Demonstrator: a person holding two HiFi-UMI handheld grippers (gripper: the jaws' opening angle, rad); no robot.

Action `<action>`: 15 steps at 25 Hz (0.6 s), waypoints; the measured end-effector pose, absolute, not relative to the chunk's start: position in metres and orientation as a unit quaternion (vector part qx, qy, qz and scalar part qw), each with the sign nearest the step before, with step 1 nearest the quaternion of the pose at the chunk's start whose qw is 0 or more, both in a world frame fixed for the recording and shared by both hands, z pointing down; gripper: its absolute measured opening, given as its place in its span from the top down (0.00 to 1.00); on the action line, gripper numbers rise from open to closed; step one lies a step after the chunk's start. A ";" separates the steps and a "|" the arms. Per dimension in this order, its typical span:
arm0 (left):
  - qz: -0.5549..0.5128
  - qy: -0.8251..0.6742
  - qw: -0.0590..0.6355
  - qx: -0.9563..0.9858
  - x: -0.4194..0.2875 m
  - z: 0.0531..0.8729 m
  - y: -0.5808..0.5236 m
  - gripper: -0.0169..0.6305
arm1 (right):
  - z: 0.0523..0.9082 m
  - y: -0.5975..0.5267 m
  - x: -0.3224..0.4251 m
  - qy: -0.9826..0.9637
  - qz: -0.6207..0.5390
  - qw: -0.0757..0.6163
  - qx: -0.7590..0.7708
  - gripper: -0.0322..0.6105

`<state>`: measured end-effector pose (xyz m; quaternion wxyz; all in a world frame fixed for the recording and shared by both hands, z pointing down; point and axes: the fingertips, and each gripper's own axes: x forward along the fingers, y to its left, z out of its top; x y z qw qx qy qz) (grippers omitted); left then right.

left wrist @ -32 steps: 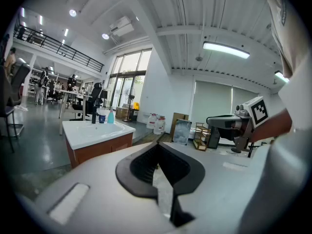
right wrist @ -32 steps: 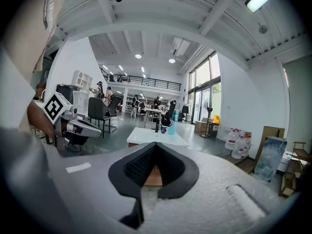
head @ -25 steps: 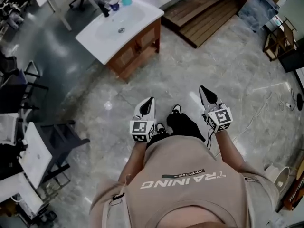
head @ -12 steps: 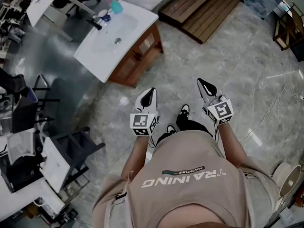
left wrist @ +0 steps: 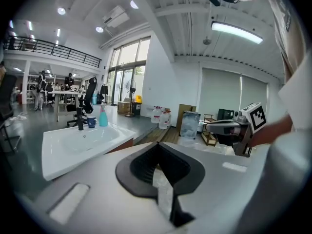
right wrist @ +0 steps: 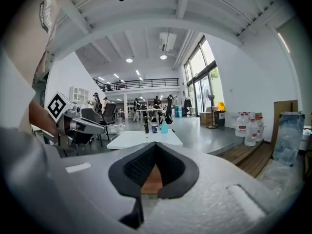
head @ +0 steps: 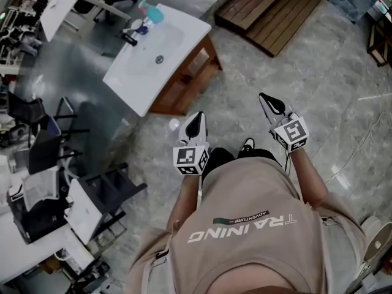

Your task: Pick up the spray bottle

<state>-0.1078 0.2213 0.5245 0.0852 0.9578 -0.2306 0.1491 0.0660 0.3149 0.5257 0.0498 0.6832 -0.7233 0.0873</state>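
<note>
The teal spray bottle (head: 154, 12) stands at the far corner of a white sink top (head: 138, 81) on a wooden cabinet, beside a dark cup (head: 142, 24) and a black faucet (head: 128, 38). My left gripper (head: 195, 124) and right gripper (head: 269, 103) hang over the floor in front of the person, well short of the sink, both shut and empty. The left gripper view has the bottle (left wrist: 103, 117) far beyond my left gripper (left wrist: 157, 145). In the right gripper view the bottle (right wrist: 164, 126) stands far past my right gripper (right wrist: 155, 145).
A wooden platform (head: 275, 11) lies on the grey stone floor at the back right. Desks and black chairs (head: 37, 158) crowd the left side. Water jugs (left wrist: 161, 117) stand by the far wall. A cable (head: 361, 146) trails on the floor at right.
The person has walked forward with both grippers, and the sink cabinet is nearer and lower in the head view. Both pairs of jaws have stayed shut.
</note>
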 end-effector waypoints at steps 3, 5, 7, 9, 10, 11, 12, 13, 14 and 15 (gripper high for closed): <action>0.156 -0.236 0.099 0.954 -0.103 0.530 0.208 0.95 | 0.528 0.302 0.076 -0.725 0.092 0.055 0.681 0.95; 0.155 -0.230 0.102 0.955 -0.094 0.530 0.198 0.95 | 0.534 0.291 0.084 -0.723 0.103 0.053 0.681 0.95; 0.158 -0.220 0.098 0.958 -0.086 0.535 0.184 0.95 | 0.537 0.277 0.089 -0.721 0.107 0.049 0.682 0.95; 0.162 -0.214 0.098 0.958 -0.081 0.545 0.165 0.95 | 0.540 0.261 0.092 -0.717 0.107 0.049 0.687 0.95; 0.161 -0.214 0.103 0.958 -0.077 0.550 0.154 0.95 | 0.542 0.254 0.095 -0.714 0.109 0.050 0.689 0.95; 0.157 -0.215 0.110 0.958 -0.073 0.553 0.143 0.95 | 0.543 0.248 0.098 -0.711 0.111 0.051 0.692 0.95; 0.151 -0.216 0.118 0.957 -0.067 0.553 0.131 0.95 | 0.542 0.241 0.102 -0.708 0.113 0.052 0.695 0.95; 0.141 -0.215 0.124 0.958 -0.059 0.550 0.118 0.95 | 0.537 0.235 0.107 -0.706 0.111 0.053 0.698 0.95; 0.131 -0.213 0.124 0.960 -0.050 0.543 0.105 0.95 | 0.530 0.227 0.113 -0.704 0.106 0.054 0.701 0.95; 0.122 -0.209 0.119 0.963 -0.040 0.535 0.092 0.95 | 0.522 0.218 0.119 -0.702 0.098 0.057 0.703 0.95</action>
